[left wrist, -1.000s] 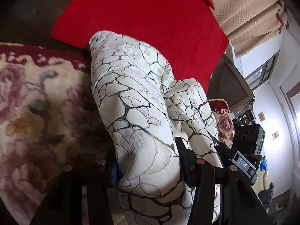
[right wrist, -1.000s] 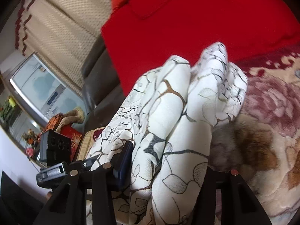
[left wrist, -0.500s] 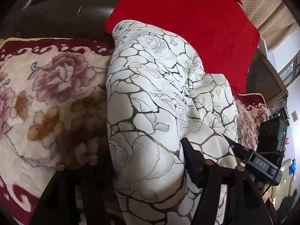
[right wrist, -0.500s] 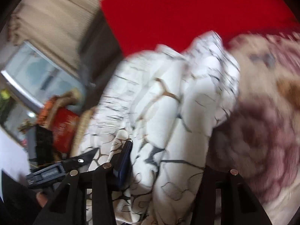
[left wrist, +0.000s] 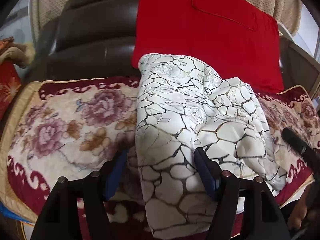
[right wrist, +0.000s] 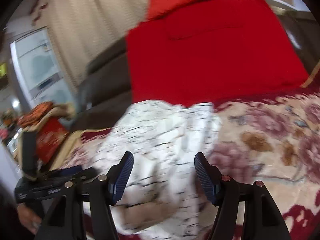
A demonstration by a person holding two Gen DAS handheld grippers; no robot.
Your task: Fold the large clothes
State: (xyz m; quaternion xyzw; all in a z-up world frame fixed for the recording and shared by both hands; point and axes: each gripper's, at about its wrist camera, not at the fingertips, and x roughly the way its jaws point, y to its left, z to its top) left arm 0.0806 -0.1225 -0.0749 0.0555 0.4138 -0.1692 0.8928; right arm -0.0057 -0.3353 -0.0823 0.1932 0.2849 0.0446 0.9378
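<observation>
White garment (left wrist: 192,120) with a dark crackle-and-rose print, lying in a bunched, folded heap on the floral blanket (left wrist: 66,120) that covers the sofa seat; its far edge touches the red cushion (left wrist: 204,34).

Left gripper (left wrist: 160,160): jaws spread wide, the garment's near edge lying between them. One second earlier these jaws were clamped on a raised bundle of the cloth; the cloth has since dropped flat onto the blanket.

Right gripper (right wrist: 163,161): jaws likewise spread, no cloth pinched, poised over the garment (right wrist: 160,140); earlier it too held a bunch. This view is motion-blurred.

Surroundings: dark leather sofa back (left wrist: 90,40) behind the blanket, beige curtain (right wrist: 90,20) beyond, and the cushion leaning against the sofa back.
</observation>
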